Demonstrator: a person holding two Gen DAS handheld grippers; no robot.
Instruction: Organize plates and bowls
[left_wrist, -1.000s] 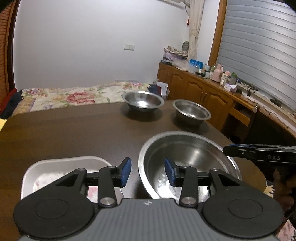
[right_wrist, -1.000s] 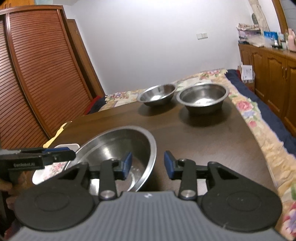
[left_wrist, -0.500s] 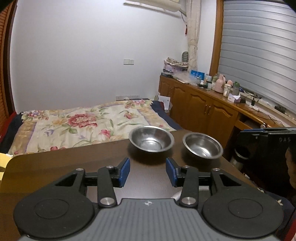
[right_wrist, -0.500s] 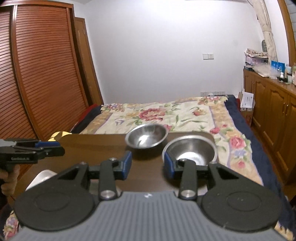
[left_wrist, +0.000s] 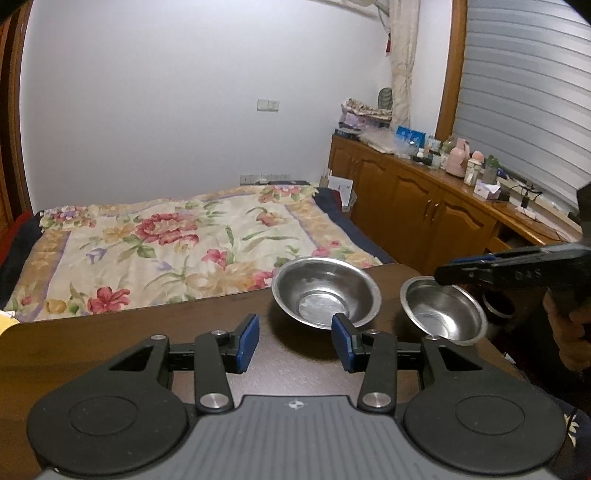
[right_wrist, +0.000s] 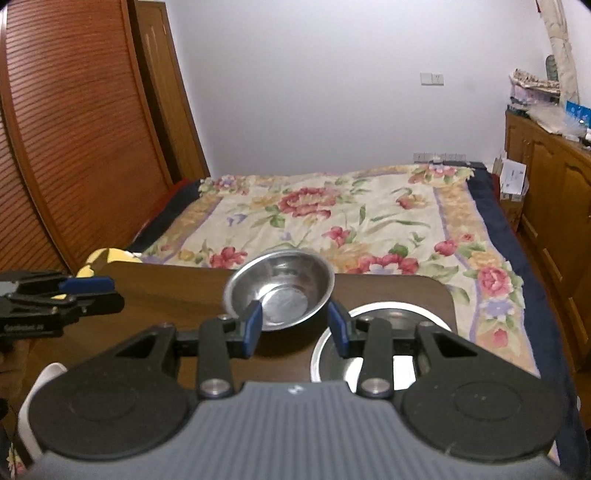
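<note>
- Both grippers' jaws stand spread with nothing pinched: the left gripper (left_wrist: 293, 343) and the right gripper (right_wrist: 295, 328) hover above the dark table (left_wrist: 92, 343).
- 2 steel bowls sit side by side at the table's far edge: left bowl (left_wrist: 327, 291), right bowl (left_wrist: 443, 314).
- 1 floral bed (left_wrist: 177, 251) lies beyond.

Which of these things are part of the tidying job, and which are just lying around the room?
Part of the job:
- left steel bowl
- right steel bowl
- white dish at the table's near edge
- table they sit on

Just lying about:
- flowered bedspread
- bottles and boxes on the wooden cabinet
- slatted wardrobe door
</note>
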